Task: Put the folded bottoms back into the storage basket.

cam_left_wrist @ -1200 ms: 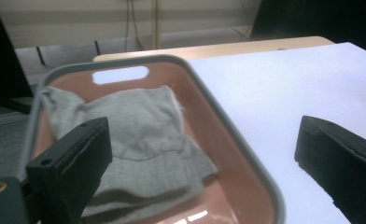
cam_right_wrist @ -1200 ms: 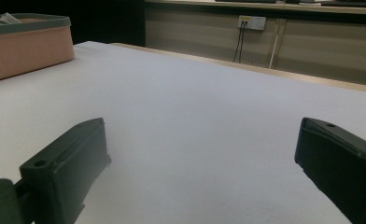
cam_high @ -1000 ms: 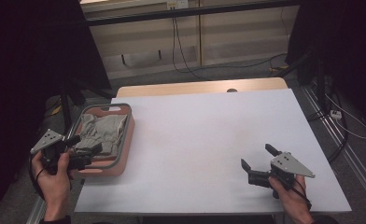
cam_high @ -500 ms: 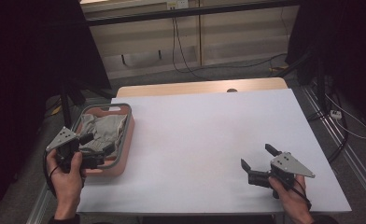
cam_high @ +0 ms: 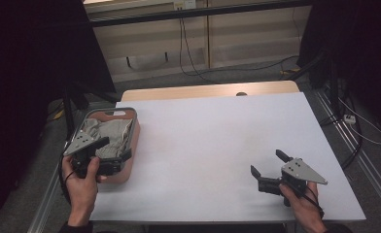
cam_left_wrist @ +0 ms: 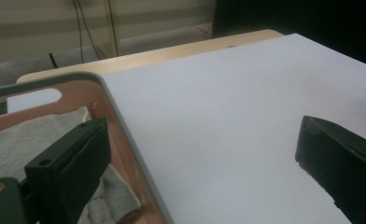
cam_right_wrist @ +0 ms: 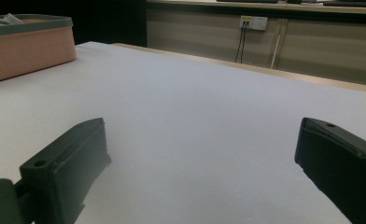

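1. While its jaws stand wide apart and hold nothing, the left gripper (cam_high: pixel 112 155) straddles the right rim of the pink basket (cam_high: pixel 134 127) at the table's (cam_high: pixel 217 136) left edge.
2. Grey cloth (cam_high: pixel 108 133) lies inside the basket.
3. Right gripper (cam_high: pixel 268 170) rests spread and empty near the table's front right corner.

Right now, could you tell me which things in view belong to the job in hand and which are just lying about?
In the job:
- left claw, open, straddling the basket's near right rim
- pink basket
- grey cloth inside it

Lying about:
- right claw, open, over the bare white table
- cables on the floor
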The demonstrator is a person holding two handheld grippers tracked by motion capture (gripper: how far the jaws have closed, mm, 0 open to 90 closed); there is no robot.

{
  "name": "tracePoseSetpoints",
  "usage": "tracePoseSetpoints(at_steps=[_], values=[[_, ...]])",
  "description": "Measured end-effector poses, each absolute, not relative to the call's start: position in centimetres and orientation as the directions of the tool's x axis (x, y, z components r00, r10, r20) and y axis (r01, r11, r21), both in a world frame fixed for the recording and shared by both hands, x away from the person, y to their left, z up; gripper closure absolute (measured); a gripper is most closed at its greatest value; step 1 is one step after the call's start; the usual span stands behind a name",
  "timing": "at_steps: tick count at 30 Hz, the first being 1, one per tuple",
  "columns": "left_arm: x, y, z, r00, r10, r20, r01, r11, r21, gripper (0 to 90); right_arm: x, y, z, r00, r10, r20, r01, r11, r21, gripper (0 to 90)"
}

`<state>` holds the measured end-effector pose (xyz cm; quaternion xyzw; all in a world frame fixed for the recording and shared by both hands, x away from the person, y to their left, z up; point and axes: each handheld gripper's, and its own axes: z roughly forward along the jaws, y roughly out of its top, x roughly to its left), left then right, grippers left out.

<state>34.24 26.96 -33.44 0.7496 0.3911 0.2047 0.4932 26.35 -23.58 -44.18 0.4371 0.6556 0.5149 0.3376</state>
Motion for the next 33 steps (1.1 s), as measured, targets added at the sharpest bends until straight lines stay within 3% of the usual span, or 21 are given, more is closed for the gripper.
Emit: tracePoseSetpoints(at_steps=[20,33], values=[[35.6,21.3,-33.5,0.684,0.728,-0.044,0.329,-0.254,0.91,3.8,26.3,-23.6,-44.2,-0.392,0.92,0.007,0.225,0.089,0.97,2.2],[35.7,18.8,-35.2,0.722,0.69,-0.053,0.342,-0.288,0.894,3.9,26.3,-23.6,-44.2,-0.393,0.919,0.005,0.224,0.091,0.97,2.2]])
